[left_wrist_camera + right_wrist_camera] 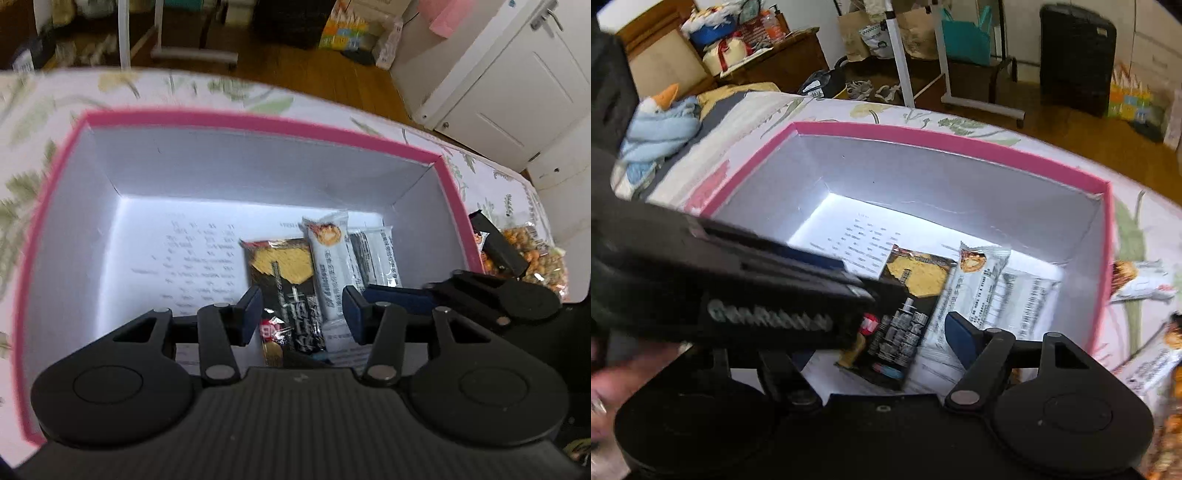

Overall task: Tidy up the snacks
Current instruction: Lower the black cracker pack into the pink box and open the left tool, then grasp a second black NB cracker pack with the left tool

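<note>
A pink-rimmed box (258,120) with white walls sits on a floral cloth. Inside lie a black cracker pack (286,280) and two white bars (330,266). My left gripper (301,314) is open and empty, hovering above the packs. In the right wrist view the box (942,138) holds the black pack (912,306) and a white bar (975,280). My right gripper (905,332) is open and empty; its right finger (960,338) shows, its left finger is hidden behind the left gripper's body (738,295).
A clear bag of mixed nuts (535,254) lies right of the box, with the right gripper's fingers (498,247) in front of it. More snack packs (1145,284) lie on the cloth right of the box. A printed sheet (199,258) lines the box floor.
</note>
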### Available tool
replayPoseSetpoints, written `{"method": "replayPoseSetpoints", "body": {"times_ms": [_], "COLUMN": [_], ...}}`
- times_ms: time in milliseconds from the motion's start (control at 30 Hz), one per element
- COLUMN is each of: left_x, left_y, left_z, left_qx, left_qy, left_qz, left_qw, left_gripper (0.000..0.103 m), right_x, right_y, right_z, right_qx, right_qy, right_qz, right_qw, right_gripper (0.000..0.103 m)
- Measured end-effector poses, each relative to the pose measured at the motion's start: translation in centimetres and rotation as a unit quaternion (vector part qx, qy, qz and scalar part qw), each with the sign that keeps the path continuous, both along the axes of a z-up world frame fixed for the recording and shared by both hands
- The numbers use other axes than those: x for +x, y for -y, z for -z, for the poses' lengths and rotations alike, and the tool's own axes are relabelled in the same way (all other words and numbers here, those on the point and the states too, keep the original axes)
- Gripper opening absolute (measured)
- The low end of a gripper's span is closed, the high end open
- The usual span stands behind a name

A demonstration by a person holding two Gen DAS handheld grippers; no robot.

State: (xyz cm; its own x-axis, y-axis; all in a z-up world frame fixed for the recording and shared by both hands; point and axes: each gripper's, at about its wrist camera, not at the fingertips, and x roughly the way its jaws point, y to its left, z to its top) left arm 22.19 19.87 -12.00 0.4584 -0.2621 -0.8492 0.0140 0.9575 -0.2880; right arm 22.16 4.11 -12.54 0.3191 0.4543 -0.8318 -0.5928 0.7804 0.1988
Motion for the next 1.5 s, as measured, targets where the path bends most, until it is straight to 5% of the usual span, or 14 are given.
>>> {"method": "replayPoseSetpoints", "body": {"times_ms": [267, 467, 700, 967, 1200, 1333, 1500], "left_x": [-4.2, -7.6, -10.3, -10.5, -10.1, -8.8, -7.5], "left_y": [1.4, 4.2, 10.6, 19.7, 25.4, 28.5, 31.3], "left_z": [-4.2, -7.8, -9.3, -4.5, -0.1, 2.7, 4.9], "left_qx": [0.019, -0.002, -0.01, 0.0, -0.039, -0.05, -0.047], "left_qy": [0.046, 0.064, 0.08, 0.05, 0.018, -0.004, -0.001], "left_qz": [0.014, 0.052, 0.123, 0.223, 0.271, 0.287, 0.294], "left_qw": [0.9987, 0.9966, 0.9891, 0.9735, 0.9616, 0.9567, 0.9548], "left_gripper": [0.047, 0.047, 0.047, 0.045, 0.044, 0.043, 0.043], "right_x": [-6.0, -9.6, -13.3, -15.1, -15.5, -15.7, -15.8], "right_y": [5.0, 12.9, 19.7, 27.5, 30.0, 30.5, 31.0], "right_z": [-5.4, -8.4, -7.0, -1.7, 2.2, 4.3, 4.7], "right_qx": [0.032, 0.064, -0.001, 0.007, 0.009, -0.021, 0.028], "right_qy": [0.078, 0.103, 0.139, 0.081, 0.019, 0.025, 0.034], "right_qz": [-0.012, 0.045, 0.086, 0.195, 0.254, 0.276, 0.267], "right_qw": [0.996, 0.992, 0.986, 0.977, 0.967, 0.96, 0.963], "right_gripper": [0.077, 0.077, 0.077, 0.077, 0.078, 0.079, 0.089]}}
